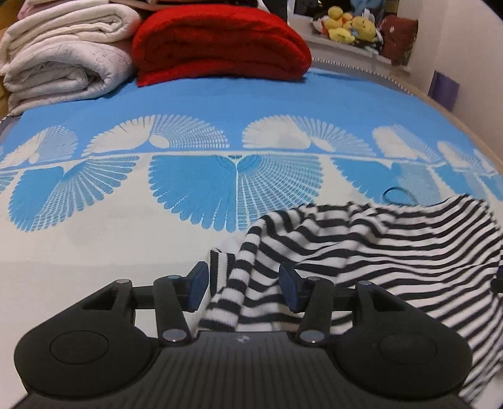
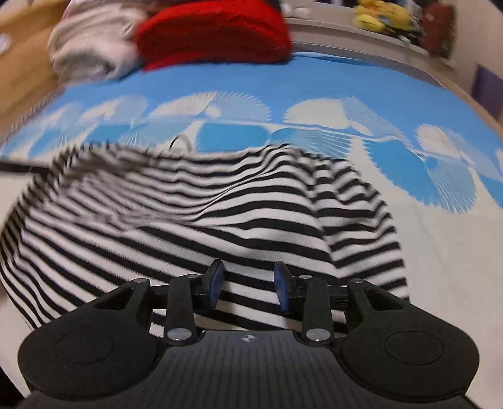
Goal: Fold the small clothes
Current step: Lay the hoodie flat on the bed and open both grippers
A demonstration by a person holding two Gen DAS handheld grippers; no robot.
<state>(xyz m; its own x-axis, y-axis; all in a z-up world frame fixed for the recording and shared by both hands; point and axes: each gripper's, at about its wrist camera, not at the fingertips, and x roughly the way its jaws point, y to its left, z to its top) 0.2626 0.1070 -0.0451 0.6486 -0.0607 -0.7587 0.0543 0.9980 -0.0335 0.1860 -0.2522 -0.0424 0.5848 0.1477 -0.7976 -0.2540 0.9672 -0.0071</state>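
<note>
A small black-and-white striped garment (image 1: 377,239) lies rumpled on the bed, at the lower right of the left wrist view. One narrow striped end of it hangs between the blue pads of my left gripper (image 1: 243,288), whose jaws stand apart and do not press the cloth. In the blurred right wrist view the same garment (image 2: 188,214) spreads across the middle and left. My right gripper (image 2: 248,283) is open over its near edge, with striped cloth lying between and beneath the pads.
A blue and white patterned bedsheet (image 1: 188,103) covers the bed. At the back are a folded red blanket (image 1: 220,44) and stacked white blankets (image 1: 63,56). Yellow plush toys (image 1: 349,25) sit on a ledge beyond. A thin blue loop (image 1: 396,195) lies behind the garment.
</note>
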